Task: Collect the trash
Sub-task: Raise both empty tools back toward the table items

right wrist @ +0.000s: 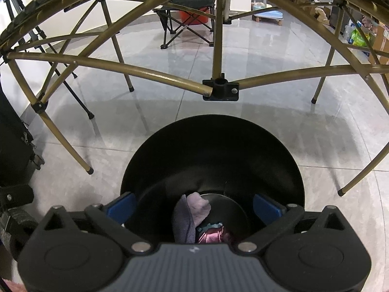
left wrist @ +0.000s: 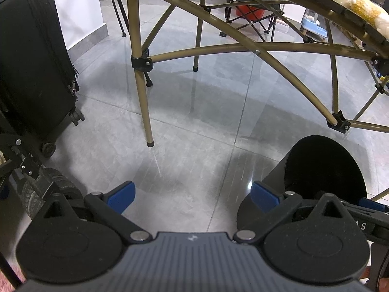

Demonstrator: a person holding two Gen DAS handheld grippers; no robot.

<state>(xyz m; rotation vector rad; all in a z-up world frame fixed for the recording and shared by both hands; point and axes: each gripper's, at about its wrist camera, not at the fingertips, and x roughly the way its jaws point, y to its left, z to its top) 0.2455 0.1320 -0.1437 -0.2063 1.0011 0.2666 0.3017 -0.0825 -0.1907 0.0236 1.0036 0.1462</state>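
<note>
Glossy grey tiled floor (right wrist: 243,56) throughout; black bin (right wrist: 211,155) standing on it, beside the olive folding table frame (right wrist: 220,90); inside the bin, at its bottom, crumpled trash (right wrist: 194,216): greyish-purple cloth and a pink wrapper; right gripper (right wrist: 194,206) above the bin mouth, jaws released wide, nothing between; left gripper (left wrist: 192,196) left of the bin, jaws spread, empty; black suitcase (left wrist: 31,73) farther left of the bin; folding camp chair (right wrist: 187,17) beyond.

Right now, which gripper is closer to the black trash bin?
Right. The right gripper hangs open directly over the black trash bin, above the trash inside. The left gripper is open over bare floor, with the bin off to its right.
</note>
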